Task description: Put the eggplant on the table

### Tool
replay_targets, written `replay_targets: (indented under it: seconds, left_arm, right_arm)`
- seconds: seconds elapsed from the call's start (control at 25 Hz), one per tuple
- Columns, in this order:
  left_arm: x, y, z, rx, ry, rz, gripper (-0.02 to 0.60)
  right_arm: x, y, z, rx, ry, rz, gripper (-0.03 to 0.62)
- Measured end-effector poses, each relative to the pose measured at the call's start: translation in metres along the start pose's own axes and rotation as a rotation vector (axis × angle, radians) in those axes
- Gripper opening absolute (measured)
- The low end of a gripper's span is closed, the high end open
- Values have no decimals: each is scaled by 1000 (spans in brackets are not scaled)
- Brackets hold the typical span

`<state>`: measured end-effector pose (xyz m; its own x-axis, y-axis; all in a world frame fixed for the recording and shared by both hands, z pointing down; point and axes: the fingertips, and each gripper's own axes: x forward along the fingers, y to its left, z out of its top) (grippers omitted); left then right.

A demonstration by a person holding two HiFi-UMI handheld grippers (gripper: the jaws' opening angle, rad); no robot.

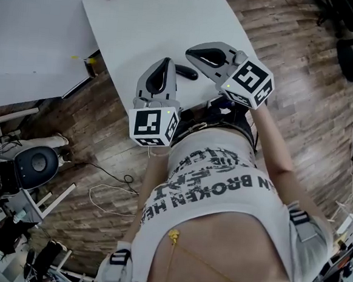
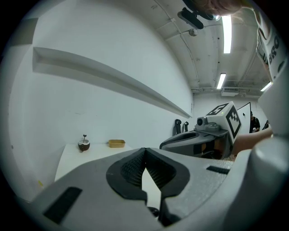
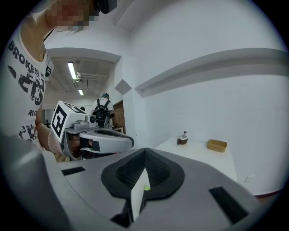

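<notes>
The eggplant [image 1: 185, 72] lies on the tabletop [image 1: 143, 25] by its near edge. The left gripper [image 1: 165, 62] and right gripper [image 1: 192, 52] hold nothing, fingers clenched, so the job looks done.

The head camera looked steeply down past the person's shirt [image 1: 221, 189] onto the white desk [image 1: 149, 19], with the left claw [image 1: 166, 63] and right claw [image 1: 192, 52] close below. Each claw camera rode right behind its own jaws, facing nearly level along the desk. Both shared the desk's far end with the brown bowl [image 2: 84, 144] and yellow tray [image 2: 116, 143], and each caught the other claw.
</notes>
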<state>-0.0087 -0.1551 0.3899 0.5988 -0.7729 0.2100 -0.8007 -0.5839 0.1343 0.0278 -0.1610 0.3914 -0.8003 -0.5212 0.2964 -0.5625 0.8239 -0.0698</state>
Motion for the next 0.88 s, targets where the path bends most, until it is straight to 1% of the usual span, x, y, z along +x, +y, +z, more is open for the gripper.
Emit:
replay_targets:
  seconds: [0.28, 0.48, 0.88]
  left_arm:
    - [3, 1, 2, -1, 2, -1, -12]
    - [-2, 1, 0, -2, 3, -1, -12]
    - [1, 1, 0, 1, 6, -5, -12]
  right_arm:
    - [0, -2, 6, -12, 5, -2, 8]
    - [1, 4, 5, -9, 2, 5, 8]
    - [1, 3, 4, -4, 16, 4, 8]
